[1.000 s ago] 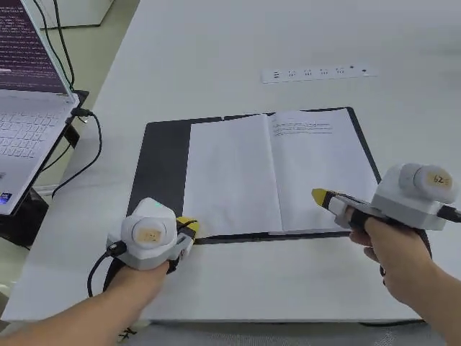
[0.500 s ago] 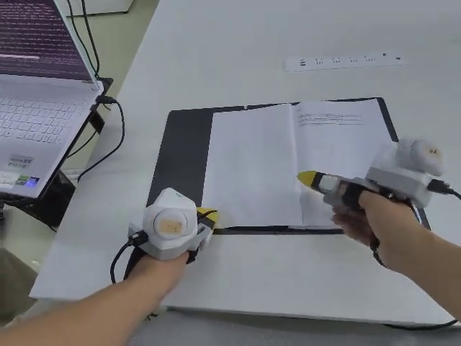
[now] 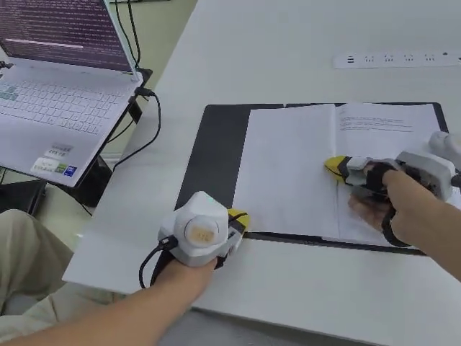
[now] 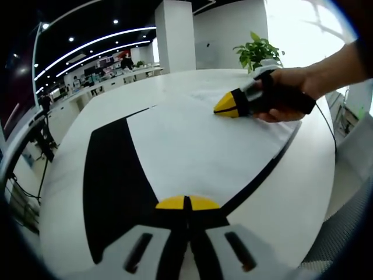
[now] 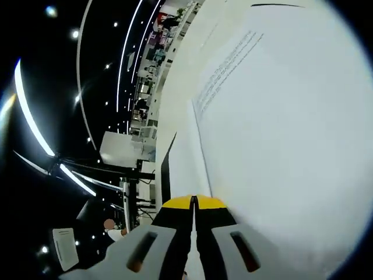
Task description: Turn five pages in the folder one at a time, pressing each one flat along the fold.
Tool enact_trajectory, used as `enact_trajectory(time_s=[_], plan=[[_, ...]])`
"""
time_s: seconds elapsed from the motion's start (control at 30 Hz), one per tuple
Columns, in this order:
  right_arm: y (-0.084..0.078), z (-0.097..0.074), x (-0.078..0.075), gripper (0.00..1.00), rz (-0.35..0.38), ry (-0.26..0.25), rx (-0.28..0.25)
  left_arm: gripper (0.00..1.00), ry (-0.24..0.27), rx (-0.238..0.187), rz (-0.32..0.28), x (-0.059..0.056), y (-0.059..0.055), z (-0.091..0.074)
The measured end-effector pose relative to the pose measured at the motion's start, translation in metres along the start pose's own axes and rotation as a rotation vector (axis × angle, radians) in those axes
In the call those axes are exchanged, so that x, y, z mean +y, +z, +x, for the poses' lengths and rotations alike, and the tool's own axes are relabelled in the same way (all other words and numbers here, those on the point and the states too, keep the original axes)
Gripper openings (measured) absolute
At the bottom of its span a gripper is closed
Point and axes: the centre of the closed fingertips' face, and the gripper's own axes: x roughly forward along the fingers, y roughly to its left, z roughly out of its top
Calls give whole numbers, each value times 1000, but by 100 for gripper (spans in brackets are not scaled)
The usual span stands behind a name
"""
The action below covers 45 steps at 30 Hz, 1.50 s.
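Black and opened out flat, the folder (image 3: 216, 148) is lying on the white worktop (image 3: 288, 43) right in front of you, with its spine running away from you. A blank left page (image 3: 288, 173) is covering most of its left half, leaving a dark strip of cover bare on the far left. The right page (image 3: 389, 122) is carrying a few lines of print near its top.

You are holding the left gripper (image 3: 238, 218) at the folder's near edge, its yellow tips pressed together with nothing between them, sitting just over the near corner of the left page. You are reaching the right gripper (image 3: 333, 166) in from the right. Its jaws are closed too, empty, and its tip is lying right at the fold (image 3: 336, 137) between the two pages, about halfway along it. Whether it is actually touching the paper I cannot tell.

Off the worktop's left edge a laptop (image 3: 57, 86) is sitting open with its screen lit, and a dark cable (image 3: 137, 140) is trailing down from it. A white power strip (image 3: 396, 59) is lying well beyond the folder, and in the left gripper view a green plant (image 4: 256, 52) is standing farther off.
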Motion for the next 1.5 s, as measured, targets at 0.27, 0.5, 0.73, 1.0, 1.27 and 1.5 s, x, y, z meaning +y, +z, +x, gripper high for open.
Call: enact_trajectory(time_s=[0.27, 0.5, 0.73, 1.0, 1.27, 1.5], plan=[[18, 15, 6, 0, 69, 16, -33, 0, -7, -2, 15, 0, 0, 0], [36, 31, 4, 0, 93, -6, -77, 0, -2, -6, 19, 1, 0, -1], [54, 48, 6, 0, 124, -7, -113, 0, -3, -11, 21, 1, -1, 0], [76, 62, 12, 0, 143, -13, -158, 0, -5, -14, 31, 0, -1, 0], [97, 79, 12, 0, 131, -31, -178, 0, -3, -17, 25, 1, -1, -1], [108, 84, 15, 0, 174, -24, -230, 0, -1, -19, 23, 2, -1, -1]])
